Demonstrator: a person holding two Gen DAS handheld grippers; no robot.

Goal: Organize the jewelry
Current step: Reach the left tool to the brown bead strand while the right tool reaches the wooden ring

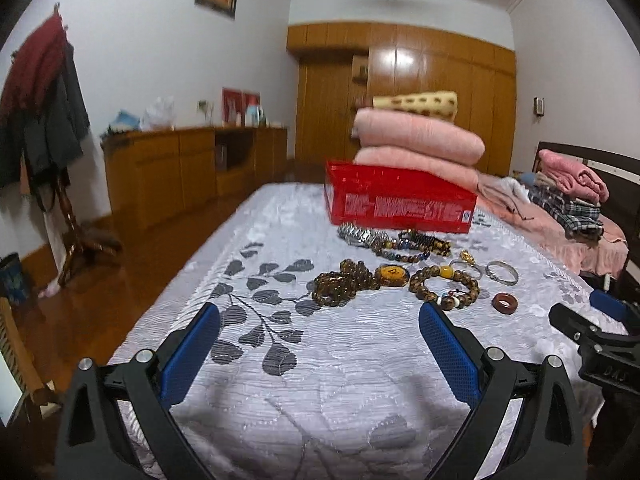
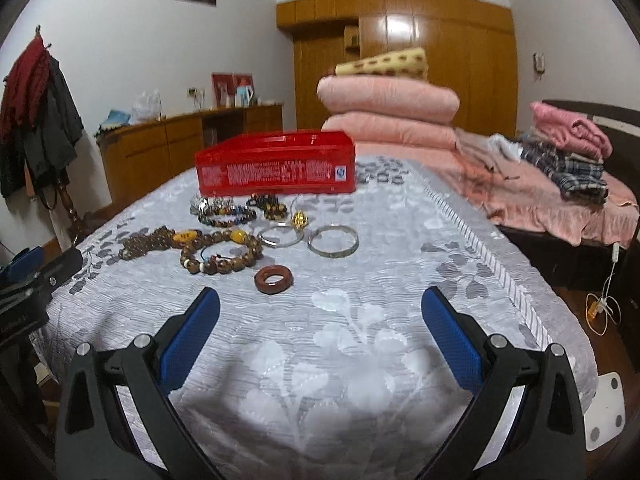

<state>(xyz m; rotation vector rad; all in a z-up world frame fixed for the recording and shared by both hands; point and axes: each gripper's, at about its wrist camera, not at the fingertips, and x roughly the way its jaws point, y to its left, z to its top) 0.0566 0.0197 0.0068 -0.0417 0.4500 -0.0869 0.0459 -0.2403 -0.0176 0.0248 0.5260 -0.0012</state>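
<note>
The left gripper [image 1: 320, 344] and the right gripper [image 2: 320, 332] are being held low over the pale grey leaf-patterned bedspread [image 2: 360, 360], each with its blue-padded fingers spread wide apart and nothing between them. The jewelry is being left scattered on the cloth ahead of both grippers, just in front of the open red rectangular box with white print [image 2: 276, 170], which is judged to be the place meant for it. A brown wooden ring [image 2: 274, 279] is lying nearest the right gripper, with a plain silver bangle [image 2: 333, 241] and a second thin silver bangle [image 2: 280, 235] beyond it; a brown wooden bead bracelet with one yellow bead [image 2: 222, 254] and a long strand of dark amber beads bearing a yellow oval pendant [image 1: 352, 280] are lying touching or nearly touching each other, and a metal-link watch [image 1: 362, 235] and dark multicoloured bead bracelets [image 1: 420, 242] are being crowded together close to the box wall. Risk is being carried mostly by this crowding: if one beaded loop is pinched, its neighbour could be dragged along or snagged. The soft, wrinkled cloth could be caught with a thin bangle, and the smooth ring could be squeezed out sideways. The two grippers, sitting close together, could be knocked against each other if both are sent toward the same cluster.
</note>
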